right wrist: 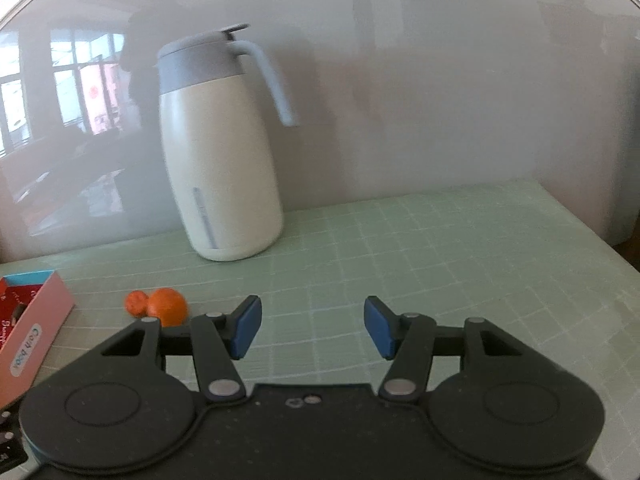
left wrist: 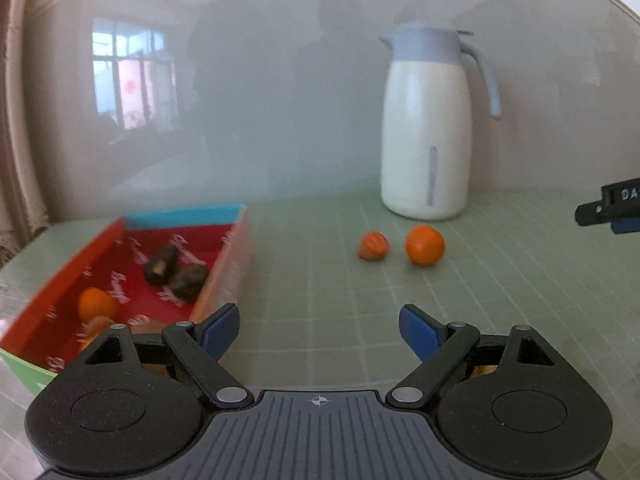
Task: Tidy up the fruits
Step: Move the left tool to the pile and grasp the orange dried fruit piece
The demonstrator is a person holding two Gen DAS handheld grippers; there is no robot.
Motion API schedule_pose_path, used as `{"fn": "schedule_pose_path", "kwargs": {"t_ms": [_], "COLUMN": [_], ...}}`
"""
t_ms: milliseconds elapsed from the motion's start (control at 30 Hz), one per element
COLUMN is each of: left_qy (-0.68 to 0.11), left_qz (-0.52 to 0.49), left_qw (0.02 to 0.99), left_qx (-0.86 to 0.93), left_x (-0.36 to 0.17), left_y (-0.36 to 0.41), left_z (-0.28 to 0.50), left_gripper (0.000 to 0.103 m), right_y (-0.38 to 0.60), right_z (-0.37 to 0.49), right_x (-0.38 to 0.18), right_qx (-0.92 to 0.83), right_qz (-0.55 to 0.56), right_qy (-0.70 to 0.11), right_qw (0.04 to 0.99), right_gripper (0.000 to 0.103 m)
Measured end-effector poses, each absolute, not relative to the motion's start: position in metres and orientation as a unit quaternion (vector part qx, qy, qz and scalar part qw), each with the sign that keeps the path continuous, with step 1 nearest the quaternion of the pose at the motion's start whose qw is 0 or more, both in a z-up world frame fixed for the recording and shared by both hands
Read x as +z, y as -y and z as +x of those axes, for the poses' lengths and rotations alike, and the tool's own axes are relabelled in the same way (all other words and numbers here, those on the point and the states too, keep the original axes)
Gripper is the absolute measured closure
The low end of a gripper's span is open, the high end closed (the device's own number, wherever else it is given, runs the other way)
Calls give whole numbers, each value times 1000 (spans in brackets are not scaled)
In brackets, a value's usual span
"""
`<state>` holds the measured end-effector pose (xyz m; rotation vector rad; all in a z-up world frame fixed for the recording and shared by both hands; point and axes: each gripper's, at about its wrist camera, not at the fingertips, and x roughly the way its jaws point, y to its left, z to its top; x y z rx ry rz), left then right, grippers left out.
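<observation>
Both the left gripper [left wrist: 319, 330] and right gripper [right wrist: 313, 327] are spread, empty; squeeze the round orange fruit [left wrist: 425, 245] softly, then drop it into the red cardboard box [left wrist: 60, 288].

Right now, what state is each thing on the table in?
Box: open, holding an orange and some dark fruits.
Two oranges: loose on the mat, outside the box.
Jug: upright, lid shut.
Left gripper: open, empty.
Right gripper: open, empty.
</observation>
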<state>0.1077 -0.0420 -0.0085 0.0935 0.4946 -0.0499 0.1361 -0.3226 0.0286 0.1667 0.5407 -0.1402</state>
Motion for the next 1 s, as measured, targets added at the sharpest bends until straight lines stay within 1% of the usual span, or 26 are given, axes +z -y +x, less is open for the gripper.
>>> {"fn": "schedule_pose_path", "kwargs": {"t_ms": [67,100,133,200,400,700,733,767,800,833,900,967,1000], "left_qy": [-250,-252,-259,-269,-266,-278,-282,-284,-289,-294,-300,-302,-302], "left_qz": [51,54,56,58,32,79,80,80,79,75,65,57,53], "left_qw": [966,965,963,960,962,954,953,952,951,949,948,949,949], "left_qx": [-34,-39,-44,-47,-46,-74,-77,-79,-81,-83,-81,-77,-77], "left_x": [-12,-13,-14,-19,-18,-28,-29,-31,-32,-32,-35,-34,-34], "left_y": [51,56,59,68,85,122,125,127,129,130,130,129,129], "left_z": [106,105,105,106,105,95,95,96,97,99,103,104,105], "left_gripper": [19,27,30,32,35,35,37,41,51,57,60,68,75], "right_y": [332,338,344,356,389,419,419,420,421,423,426,429,431], "right_z": [132,130,127,122,104,95,94,94,93,93,91,91,91], "right_x": [27,27,26,23,18,16,16,16,15,16,15,14,14], "right_qx": [-80,-86,-91,-105,-138,-154,-154,-153,-153,-153,-156,-158,-160], "right_qz": [82,82,84,88,101,119,119,121,122,123,126,130,131], "right_qy": [-267,-268,-269,-273,-275,-270,-269,-268,-268,-268,-267,-267,-267], "right_qw": [957,956,955,952,946,943,943,943,943,943,943,942,941], "right_gripper": [47,47,46,46,46,46,46,46,46,46,46,46,46]}}
